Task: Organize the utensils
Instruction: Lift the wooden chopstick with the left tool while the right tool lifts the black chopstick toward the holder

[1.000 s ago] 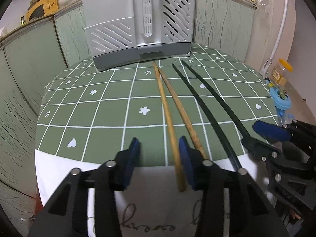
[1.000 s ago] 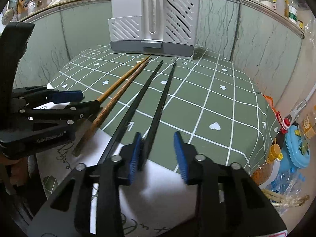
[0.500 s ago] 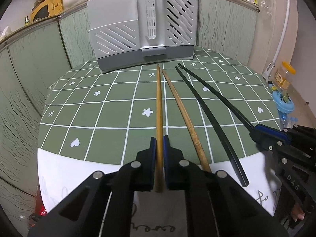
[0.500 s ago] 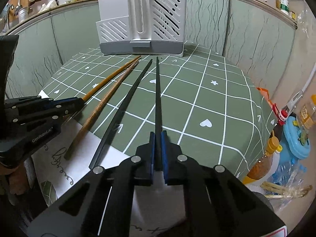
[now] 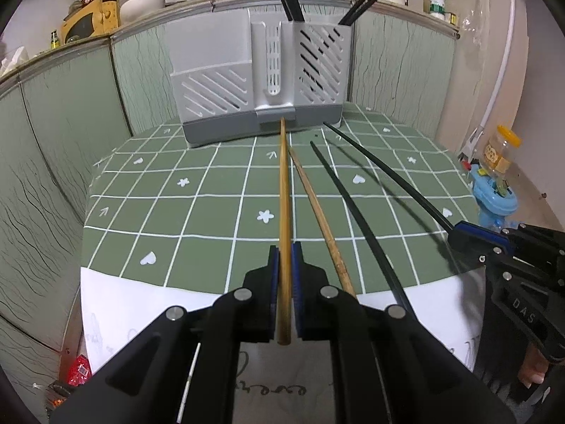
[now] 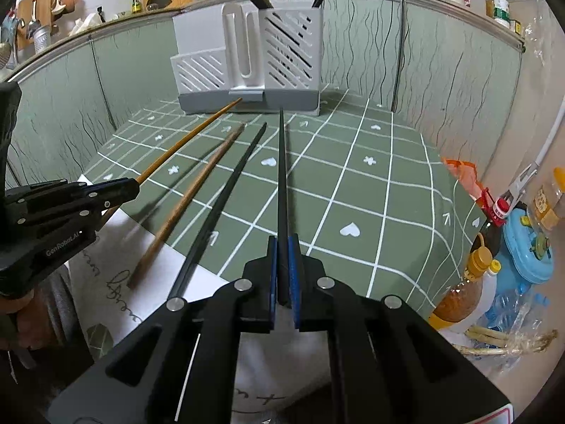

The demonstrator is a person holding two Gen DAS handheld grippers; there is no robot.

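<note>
Left wrist view: left gripper fingers clamp a wooden chopstick; right gripper fingers clamp a black chopstick. Both chopsticks point at the grey holder. Advisable: lift each tip clear of the table, then lower it into a slot.

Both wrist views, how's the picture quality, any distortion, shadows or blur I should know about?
Left wrist view: strong fisheye bend, dark corners, the wall panels curve; the black chopstick in the right gripper casts a soft shadow on the tablecloth. Right wrist view: same bending; the clutter at right looks smeared, the utensil holder stays fairly sharp.
</note>
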